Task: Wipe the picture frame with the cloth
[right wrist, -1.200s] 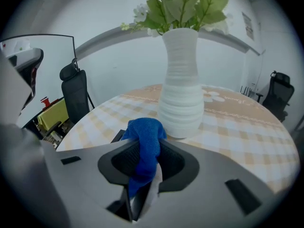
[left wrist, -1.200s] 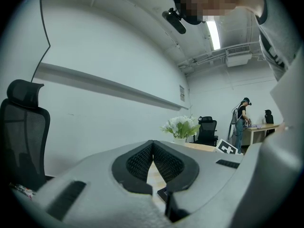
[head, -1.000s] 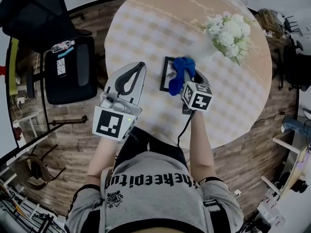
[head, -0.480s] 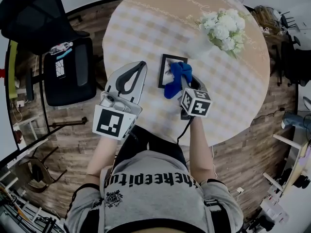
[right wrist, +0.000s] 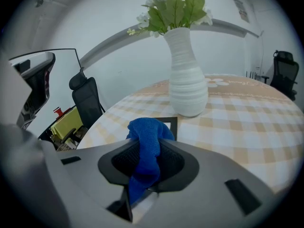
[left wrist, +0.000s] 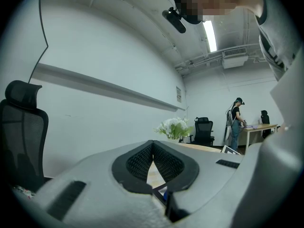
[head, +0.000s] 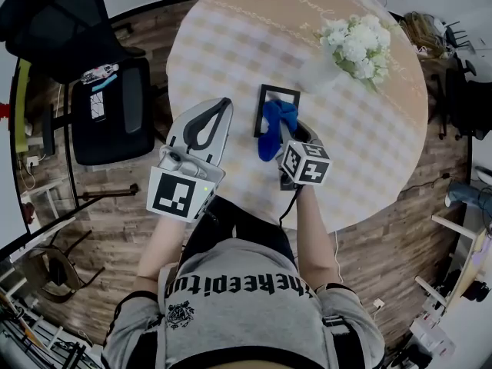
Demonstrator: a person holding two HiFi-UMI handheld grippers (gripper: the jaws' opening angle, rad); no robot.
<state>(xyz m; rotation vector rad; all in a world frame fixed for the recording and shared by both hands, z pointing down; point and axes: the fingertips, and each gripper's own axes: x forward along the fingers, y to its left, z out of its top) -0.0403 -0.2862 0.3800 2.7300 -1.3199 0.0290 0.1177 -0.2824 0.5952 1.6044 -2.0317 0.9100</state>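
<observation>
Round table [head: 231,44]; cloth [head: 274,127] seemingly touching picture frame [head: 278,90].

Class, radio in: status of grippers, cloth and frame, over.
Right gripper shut on blue cloth, over picture frame. Left gripper shut, empty. Flower vase beyond frame.

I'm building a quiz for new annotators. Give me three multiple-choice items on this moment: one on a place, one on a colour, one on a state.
1. Where does the frame lie?
A on a shelf; B flat on the table; C in a drawer.
2. What colour is the cloth?
A red; B white; C blue.
3. How is the right gripper?
A open and empty; B shut on the cloth; C shut on the frame.

Key: 1 B, the head view shows it on the checked tabletop. 2 C, the head view and the right gripper view both show it blue. 3 B, the right gripper view shows the cloth pinched between the jaws.
</observation>
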